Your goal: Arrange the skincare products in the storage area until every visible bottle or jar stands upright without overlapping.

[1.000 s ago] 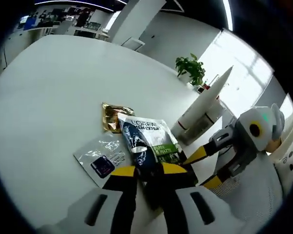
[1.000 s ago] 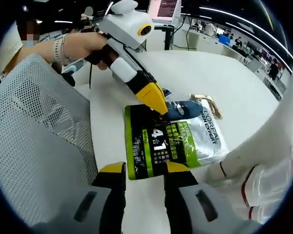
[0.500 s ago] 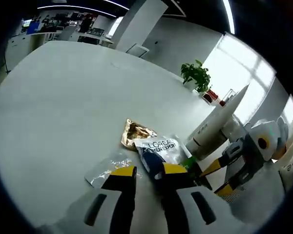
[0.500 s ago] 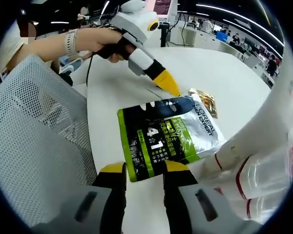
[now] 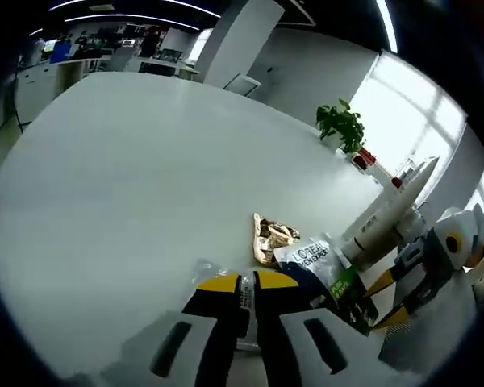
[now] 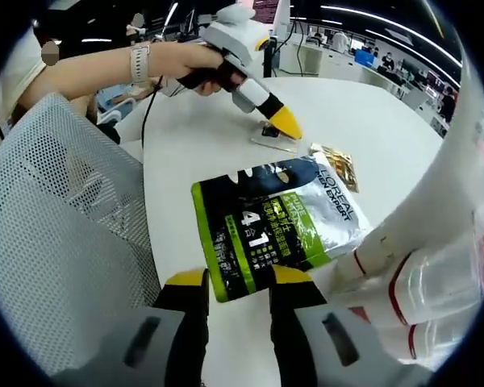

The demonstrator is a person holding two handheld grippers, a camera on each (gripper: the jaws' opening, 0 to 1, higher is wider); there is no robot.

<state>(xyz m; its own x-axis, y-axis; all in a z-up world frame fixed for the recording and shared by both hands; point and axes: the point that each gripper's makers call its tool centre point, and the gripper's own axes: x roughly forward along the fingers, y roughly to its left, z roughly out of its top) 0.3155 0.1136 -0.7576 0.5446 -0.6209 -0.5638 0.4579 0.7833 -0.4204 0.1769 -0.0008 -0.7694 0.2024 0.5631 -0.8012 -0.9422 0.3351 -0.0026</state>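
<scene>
- Left gripper view: the left claw (image 5: 246, 282) has its jaws drawn narrow, almost together, pinching the edge of a small clear sachet (image 5: 244, 297) that lies flat on the white desk (image 5: 129, 177). Just beyond it lie a crumpled gold sachet (image 5: 270, 239) and a dark pouch (image 5: 319, 266) with a green stripe, the two touching; a white tube (image 5: 391, 214) lies past them, toward the desk's near edge, beside the right claw (image 5: 387, 302).
- To do this step well, I judge the grip should stay on the sachet's rim and lift slowly; thin film slips easily, and dragging it could nudge the gold sachet.
- Right gripper view: the right claw (image 6: 235, 280) stands moderately open, holding nothing, with the pouch (image 6: 278, 226) lying flat just ahead of its tips, near the desk's edge. The left claw (image 6: 281, 122) meets the clear sachet (image 6: 273, 139) further in, a hand (image 6: 195, 66) holding it. A grey mesh chair back (image 6: 64, 226) stands alongside.
- The right claw should wait clear of the pouch until the sachet is placed apart from the others; whether such flat packs can stand is doubtful.
</scene>
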